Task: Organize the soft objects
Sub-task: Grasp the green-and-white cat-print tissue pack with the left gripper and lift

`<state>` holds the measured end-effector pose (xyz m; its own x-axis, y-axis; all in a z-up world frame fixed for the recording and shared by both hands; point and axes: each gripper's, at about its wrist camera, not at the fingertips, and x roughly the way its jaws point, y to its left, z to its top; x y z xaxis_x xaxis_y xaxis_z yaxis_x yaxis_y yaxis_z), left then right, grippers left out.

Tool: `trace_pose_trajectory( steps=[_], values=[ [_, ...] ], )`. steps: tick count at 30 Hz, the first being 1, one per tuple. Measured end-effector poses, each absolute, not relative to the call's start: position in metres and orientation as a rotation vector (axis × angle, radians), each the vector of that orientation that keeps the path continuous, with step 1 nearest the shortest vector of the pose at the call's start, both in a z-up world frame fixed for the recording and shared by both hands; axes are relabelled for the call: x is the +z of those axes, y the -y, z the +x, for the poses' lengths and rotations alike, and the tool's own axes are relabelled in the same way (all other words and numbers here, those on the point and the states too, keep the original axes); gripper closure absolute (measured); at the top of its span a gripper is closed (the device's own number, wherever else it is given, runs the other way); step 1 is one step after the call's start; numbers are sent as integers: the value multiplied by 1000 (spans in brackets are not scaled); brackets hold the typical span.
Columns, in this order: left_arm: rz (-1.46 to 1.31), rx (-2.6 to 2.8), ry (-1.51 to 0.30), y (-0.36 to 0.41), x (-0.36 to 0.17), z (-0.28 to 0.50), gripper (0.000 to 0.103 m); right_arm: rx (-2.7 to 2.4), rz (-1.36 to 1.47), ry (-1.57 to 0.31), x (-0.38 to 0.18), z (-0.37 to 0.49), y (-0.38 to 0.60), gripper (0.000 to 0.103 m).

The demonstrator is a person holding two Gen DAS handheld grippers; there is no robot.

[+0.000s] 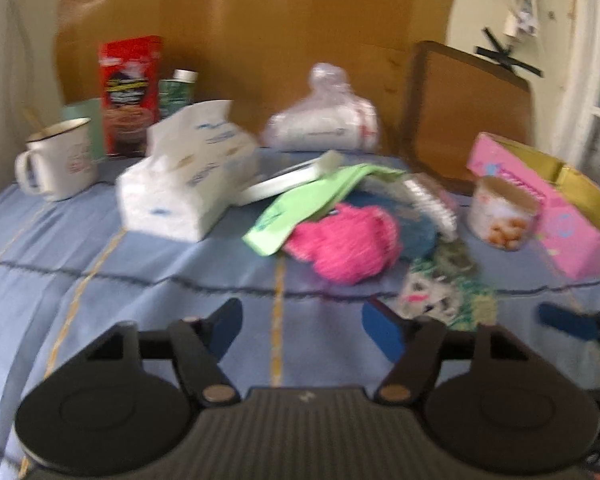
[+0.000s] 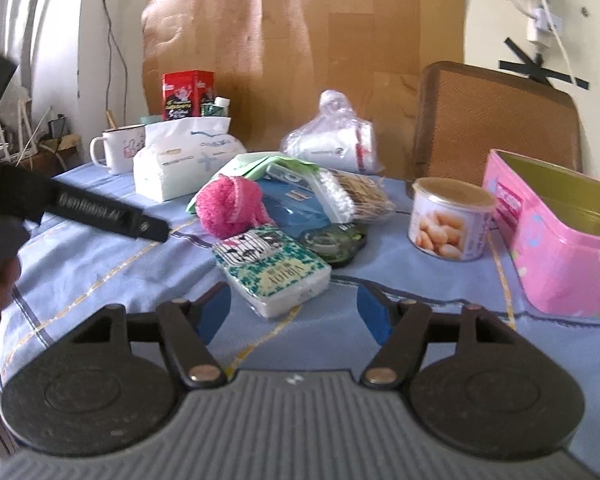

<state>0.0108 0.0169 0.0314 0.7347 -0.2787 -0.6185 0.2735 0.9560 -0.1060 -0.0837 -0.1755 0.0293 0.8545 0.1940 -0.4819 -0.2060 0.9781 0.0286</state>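
Both tools hover over the blue-clothed bench point(image 2: 80, 272) with their jaws spread wide and nothing between them. Just ahead of the right tool point(image 2: 294, 314) lies the small tissue pack point(image 2: 272, 270), with the pink fluffy ball point(image 2: 230, 210) beyond it to the left. From the left tool point(image 1: 300, 330), the ball point(image 1: 346, 244) sits ahead and slightly right, the big tissue pack point(image 1: 186, 178) ahead-left, and the pink tin point(image 1: 556, 204) far right.

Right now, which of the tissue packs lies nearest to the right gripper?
The small green-patterned pocket tissue pack, lying just ahead of the open right gripper. The big white tissue pack sits farther back, near the mug.
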Motion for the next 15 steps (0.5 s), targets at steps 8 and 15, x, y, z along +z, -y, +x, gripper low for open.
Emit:
trace_pose_trajectory(
  steps=[8,15],
  values=[
    [-57,-454,-787,4,18,34,53,280,-12,-597,25,-60,166,31],
    [-90,-520,-816,20,18,47,59,286,10,-647,21,-41,168,36]
  ],
)
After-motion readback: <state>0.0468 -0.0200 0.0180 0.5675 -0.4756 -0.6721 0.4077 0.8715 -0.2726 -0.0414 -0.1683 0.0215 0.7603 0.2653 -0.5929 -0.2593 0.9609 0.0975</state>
